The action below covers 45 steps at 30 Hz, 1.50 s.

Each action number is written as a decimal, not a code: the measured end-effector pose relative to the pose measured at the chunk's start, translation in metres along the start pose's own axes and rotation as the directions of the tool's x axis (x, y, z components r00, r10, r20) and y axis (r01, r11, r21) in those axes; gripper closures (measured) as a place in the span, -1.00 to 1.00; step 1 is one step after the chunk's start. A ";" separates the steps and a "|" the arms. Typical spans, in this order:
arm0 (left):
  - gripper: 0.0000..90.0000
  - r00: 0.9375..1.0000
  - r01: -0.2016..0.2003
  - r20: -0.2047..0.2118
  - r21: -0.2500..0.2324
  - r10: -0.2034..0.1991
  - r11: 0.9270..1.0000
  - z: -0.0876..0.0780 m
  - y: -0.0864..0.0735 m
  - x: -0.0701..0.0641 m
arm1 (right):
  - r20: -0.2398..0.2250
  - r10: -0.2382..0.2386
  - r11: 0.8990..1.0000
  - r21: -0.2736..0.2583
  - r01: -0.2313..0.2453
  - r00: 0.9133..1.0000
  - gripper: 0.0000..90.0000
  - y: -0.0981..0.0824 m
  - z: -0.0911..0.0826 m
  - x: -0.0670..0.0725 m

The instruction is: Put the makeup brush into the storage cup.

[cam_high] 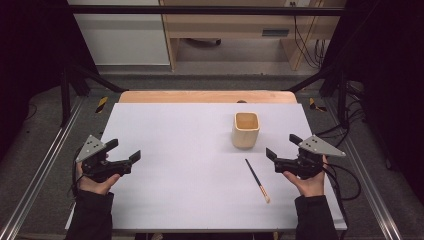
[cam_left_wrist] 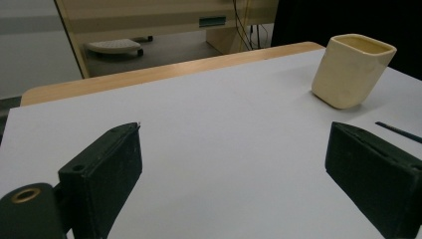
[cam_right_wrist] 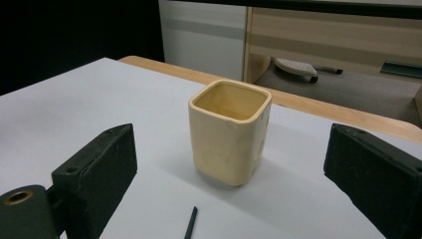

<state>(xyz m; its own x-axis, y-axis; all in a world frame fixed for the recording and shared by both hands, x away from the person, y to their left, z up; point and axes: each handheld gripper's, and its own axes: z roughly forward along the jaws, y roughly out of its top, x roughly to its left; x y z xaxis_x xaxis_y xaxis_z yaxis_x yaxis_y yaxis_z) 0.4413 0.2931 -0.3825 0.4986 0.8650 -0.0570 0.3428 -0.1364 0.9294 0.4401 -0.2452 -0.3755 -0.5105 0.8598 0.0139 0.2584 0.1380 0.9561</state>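
Glazed square cream cup (cam_high: pixel 246 130) beside thin dark chopstick (cam_high: pixel 257 180).

A cream square-sided ceramic cup (cam_high: pixel 246 130) is standing upright on the white rectangular table sheet (cam_high: pixel 180 165), right of centre and toward the far side. A thin dark chopstick with a pale wooden end (cam_high: pixel 257 180) is lying flat just near of the cup, apart from it. The left gripper (cam_high: pixel 125 152) is sitting at the sheet's left edge, the right gripper (cam_high: pixel 281 146) at its right, beside the chopstick.
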 end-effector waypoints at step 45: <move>-0.83 1.000 -0.002 -0.015 0.065 0.003 0.998 0.013 -0.014 0.000 | 0.026 -0.115 0.942 0.319 0.101 0.993 -0.63 0.010 0.040 0.043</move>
<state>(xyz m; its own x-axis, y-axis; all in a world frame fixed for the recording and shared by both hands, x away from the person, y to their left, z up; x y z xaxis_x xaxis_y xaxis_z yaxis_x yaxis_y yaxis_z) 0.4466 0.2890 -0.4000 0.4876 0.8717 -0.0485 0.3929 -0.1695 0.9038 0.4539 -0.1869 -0.3773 -0.5154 0.8507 -0.1036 0.4541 0.3737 0.8088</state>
